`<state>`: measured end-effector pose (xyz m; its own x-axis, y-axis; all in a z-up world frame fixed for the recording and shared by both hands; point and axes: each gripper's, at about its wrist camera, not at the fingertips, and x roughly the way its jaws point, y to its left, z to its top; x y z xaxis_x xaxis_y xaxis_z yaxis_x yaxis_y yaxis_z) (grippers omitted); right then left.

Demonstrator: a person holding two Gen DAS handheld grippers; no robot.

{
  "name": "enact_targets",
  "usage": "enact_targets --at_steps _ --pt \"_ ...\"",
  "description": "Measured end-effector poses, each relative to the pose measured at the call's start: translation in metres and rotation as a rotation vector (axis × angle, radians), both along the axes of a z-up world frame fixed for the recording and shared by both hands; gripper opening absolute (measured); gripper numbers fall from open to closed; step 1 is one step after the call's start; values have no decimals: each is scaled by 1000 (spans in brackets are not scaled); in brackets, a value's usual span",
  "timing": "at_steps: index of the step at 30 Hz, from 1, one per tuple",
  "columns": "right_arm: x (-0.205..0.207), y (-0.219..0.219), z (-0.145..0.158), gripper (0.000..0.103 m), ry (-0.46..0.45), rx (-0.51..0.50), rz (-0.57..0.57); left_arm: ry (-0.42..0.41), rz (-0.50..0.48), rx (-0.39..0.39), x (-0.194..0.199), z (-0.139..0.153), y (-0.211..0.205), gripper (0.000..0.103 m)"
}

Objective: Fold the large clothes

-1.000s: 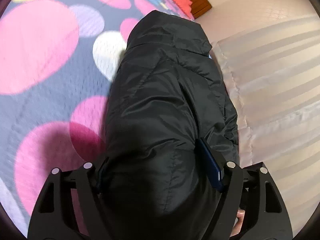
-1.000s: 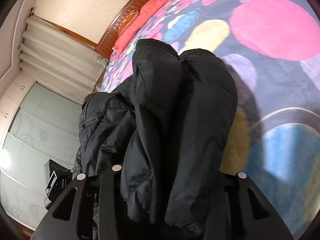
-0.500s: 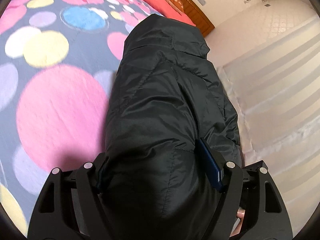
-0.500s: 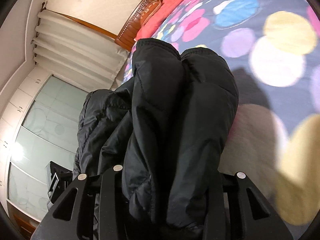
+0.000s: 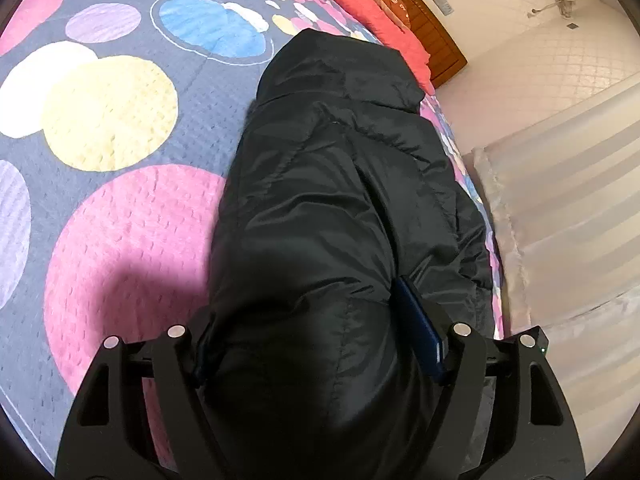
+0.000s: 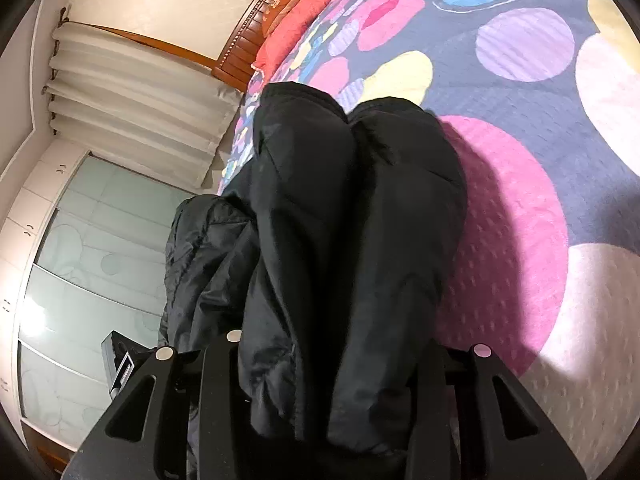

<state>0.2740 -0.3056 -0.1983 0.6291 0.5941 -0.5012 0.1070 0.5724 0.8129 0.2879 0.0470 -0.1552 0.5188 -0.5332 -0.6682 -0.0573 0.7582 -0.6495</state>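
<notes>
The left gripper is clamping a thick bundle of the black quilted puffer jacket, its blue-padded fingers pressing in from either side. The jacket is hanging clear over the grey bedspread printed with pink, yellow and blue circles. Compared with a second ago, the circles under the jacket are different ones and more of the red pillows and the wooden headboard is showing (both hands are evidently carrying the load across the bed). The right gripper is likewise gripping two doubled folds of the jacket, with the jaws set narrower. Both grips are unchanged, so the jacket is probably being moved to where it can be laid flat.
</notes>
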Motion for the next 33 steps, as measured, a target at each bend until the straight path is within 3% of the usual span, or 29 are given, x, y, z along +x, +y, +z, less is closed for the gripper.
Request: enact_targets --at_steps 3,7,10,19,23,28,33 --pt "1 -2 -3 39 6 -6 -7 1 -1 -4 -2 0 1 77" --pt "-8 1 7 57 18 -73 -13 -2 -12 -35 -9 1 8 78" --pt "-20 0 9 65 16 -109 -17 -20 -13 -52 -18 5 19 81" --pt "-77 -7 5 70 12 -85 5 -56 -52 -133 -85 -8 39 92" --pt "-93 2 2 70 -1 -96 28 -34 -72 -176 -98 -18 30 90" --pt "-104 9 14 46 -4 -104 40 -48 -64 -132 -105 -3 25 79" --pt "-108 2 0 42 11 -66 23 -57 -53 -83 -107 -7 22 78"
